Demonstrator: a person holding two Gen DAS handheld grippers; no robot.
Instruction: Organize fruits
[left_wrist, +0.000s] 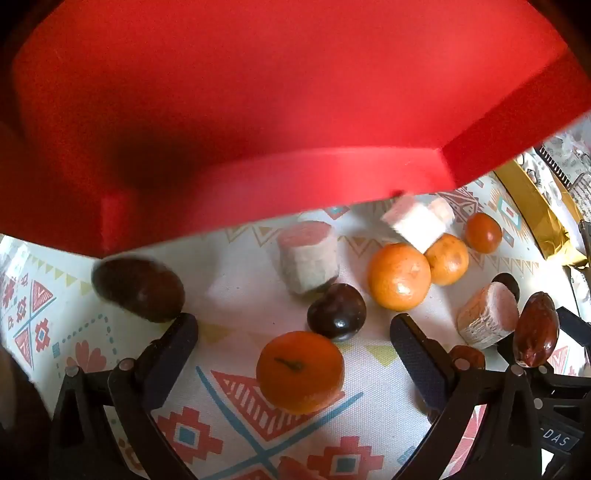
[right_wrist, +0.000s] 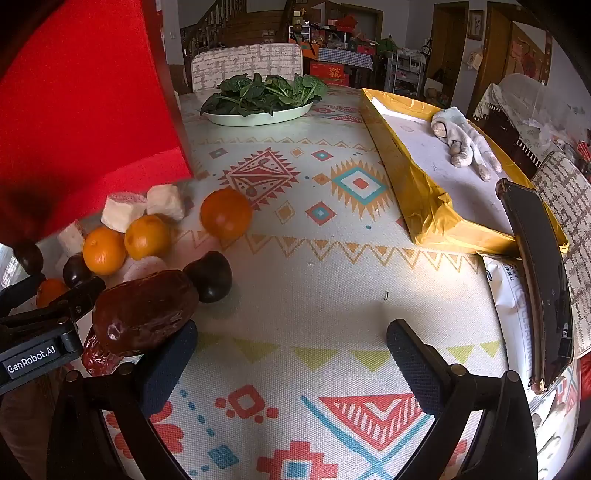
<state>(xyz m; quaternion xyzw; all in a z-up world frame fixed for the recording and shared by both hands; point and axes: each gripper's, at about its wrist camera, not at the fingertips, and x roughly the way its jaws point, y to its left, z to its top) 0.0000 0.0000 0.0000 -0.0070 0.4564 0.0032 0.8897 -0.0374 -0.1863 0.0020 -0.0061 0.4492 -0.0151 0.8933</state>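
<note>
**Both tongs released over scattered fruit**

Left tongs (left_wrist: 293, 354): jaws spread wide, nothing gripped. A mandarin (left_wrist: 300, 371) lies on the worktop (left_wrist: 229, 295) between the two fingers, apart from both pads. Just beyond it sits a dark plum (left_wrist: 337, 311), and past that a cut white-and-pink fruit chunk (left_wrist: 308, 254). Off the left fingertip lies a dark oval fruit (left_wrist: 138, 288), touching or nearly touching the pad; cannot tell which.

Right tongs (right_wrist: 291, 354): jaws likewise spread wide and empty, only patterned cloth between the fingers. A wrinkled brown date (right_wrist: 144, 310) rests against the tip of the left finger of this pair, with a red date (right_wrist: 96, 357) below it.

Further out, right-wrist view: a second plum (right_wrist: 213, 277) just beside the brown date, two mandarins (right_wrist: 125, 245) touching each other, a lone orange fruit (right_wrist: 226, 213) set apart, and two pale fruit chunks (right_wrist: 144, 208) near the red box (right_wrist: 85, 110). The red box hangs tilted above the fruit, filling the upper part of the left-wrist view.

Far side of the worktop: plate of leafy greens (right_wrist: 258, 110). To the right, a gold-edged tray (right_wrist: 406, 173) holding a cloth glove (right_wrist: 461, 140).
</note>
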